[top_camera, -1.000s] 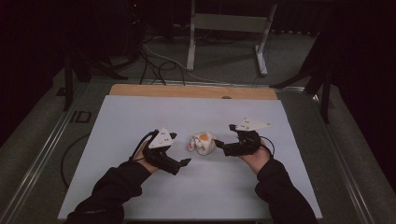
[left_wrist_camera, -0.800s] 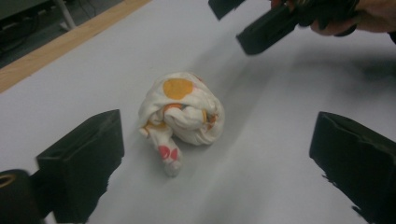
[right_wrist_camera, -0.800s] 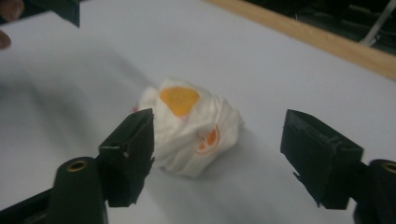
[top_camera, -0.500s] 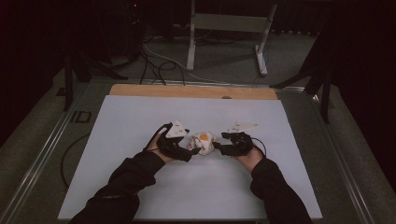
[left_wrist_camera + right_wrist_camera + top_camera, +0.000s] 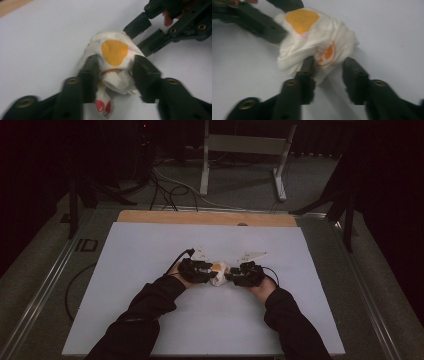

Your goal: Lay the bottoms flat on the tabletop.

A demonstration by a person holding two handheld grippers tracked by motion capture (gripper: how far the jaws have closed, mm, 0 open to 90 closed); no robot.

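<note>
Now, in the high view, both grippers meet at the middle of the white table top (image 5: 150,270), slightly below the centre of the frame, and between them lies a small crumpled white cloth (image 5: 218,272) with orange and red patches. The left gripper (image 5: 204,272) comes to the cloth from the left of the frame and the right gripper (image 5: 234,275) from the right, each held by a hand in a dark sleeve that enters from the bottom edge. In the left gripper view the cloth (image 5: 113,67) sits in the middle of the frame, with a big orange heart shape on top and a red patch hanging low; the two black jaws stand on both sides of it and press into the fabric, so this gripper (image 5: 115,67) is clamped on the cloth after its jaws have just been closing. The other gripper shows in the upper right of that frame, touching the far side of the cloth. In the right gripper view the cloth (image 5: 317,42) lies in the upper middle; the left jaw presses into a fold, while the right jaw stands just beside the cloth's edge. These jaws have also just been closing, but whether this gripper (image 5: 328,67) really grips the fabric cannot be told.
</note>
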